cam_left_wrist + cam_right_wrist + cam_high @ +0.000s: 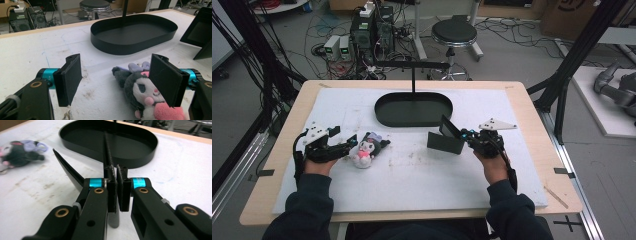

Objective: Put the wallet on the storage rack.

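Observation:
A small plush toy (365, 150) with a dark hood, white face and pink heart lies on the white mat, left of centre. My left gripper (348, 146) rests just left of it and stands open; in the left gripper view (116, 65) the plush (140, 87) lies by the right jaw with its head partly between the pads, and they do not press on it. My right gripper (468, 134) is shut on the edge of a black picture frame (446, 136). That frame stands tilted on its prop in front of the tray. In the right gripper view (116, 171) the frame's thin edge (107, 150) runs forward from the closed pads.
A black oval tray (384, 114) with an upright post and crossbar (413, 75) sits at the mat's far middle. The wooden table's edge (552, 165) frames the white mat (412, 175). Beyond the table are a stool (454, 34), computers (372, 30) and cables on the floor.

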The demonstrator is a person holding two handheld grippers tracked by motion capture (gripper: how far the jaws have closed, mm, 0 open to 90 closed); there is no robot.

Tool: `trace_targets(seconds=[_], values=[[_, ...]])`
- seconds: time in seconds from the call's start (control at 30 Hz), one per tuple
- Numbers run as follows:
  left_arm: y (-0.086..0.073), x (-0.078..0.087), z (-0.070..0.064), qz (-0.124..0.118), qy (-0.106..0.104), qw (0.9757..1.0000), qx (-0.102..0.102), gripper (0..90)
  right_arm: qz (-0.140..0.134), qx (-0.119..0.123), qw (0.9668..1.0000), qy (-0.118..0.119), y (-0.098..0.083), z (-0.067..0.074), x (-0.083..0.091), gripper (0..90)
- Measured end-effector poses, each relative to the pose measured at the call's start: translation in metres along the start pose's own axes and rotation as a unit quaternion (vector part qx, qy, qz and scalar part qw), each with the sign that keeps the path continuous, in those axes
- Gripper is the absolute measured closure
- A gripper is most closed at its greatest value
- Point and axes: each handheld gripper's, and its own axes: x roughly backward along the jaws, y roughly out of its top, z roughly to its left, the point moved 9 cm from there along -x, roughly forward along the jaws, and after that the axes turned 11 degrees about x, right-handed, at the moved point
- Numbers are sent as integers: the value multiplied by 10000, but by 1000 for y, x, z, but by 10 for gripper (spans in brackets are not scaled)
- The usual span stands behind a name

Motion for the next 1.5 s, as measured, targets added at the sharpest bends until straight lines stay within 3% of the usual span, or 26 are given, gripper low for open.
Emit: trace_targets(seconds=[0.13, 0.2, 0.4, 0.63, 0.7, 0.77, 0.8, 0.9, 1.03, 1.1, 1.27, 1.5], values=[[0, 0, -1, 8, -13, 10000, 0, 264, -33, 26, 10000, -85, 0, -1, -1, 865], [0, 0, -1, 7, -7, 10000, 3, 264, -94, 19, 9999, -98, 0, -2, -2, 800], [-1, 0, -1, 17, 1, 10000, -27, 265, -124, -88, 9999, -83, -1, -3, -3, 728], [0, 0, 0, 9, 7, 10000, -16, 265, -203, -6, 9997, -107, 1, -2, -2, 588], [0, 0, -1, 3, 11, 10000, -9, 267, -462, 208, 9987, 75, 6, 2, 0, 431], [0, 0, 0, -2, 11, 10000, -8, 267, -541, 318, 9979, 159, 8, 4, 1, 386], [0, 0, 0, 1, 6, 10000, -8, 267, -680, 624, 9950, 394, 10, 13, 0, 308], [0, 0, -1, 12, -6, 10000, -30, 267, -441, 903, 9938, 480, 3, 19, -8, 217], [0, 0, -2, 2, -22, 10000, -28, 269, -176, 955, 9941, 477, -7, 18, -20, 217], [-1, 0, -1, 11, -11, 10000, -23, 269, -42, 942, 9937, 602, -12, 18, -28, 229], [-1, 0, -1, 8, -11, 10000, -24, 269, 301, 972, 9921, 735, -26, 16, -48, 432], [-1, 0, 0, 17, -17, 10000, -13, 270, 18, 947, 9930, 705, -17, 17, -40, 751]])
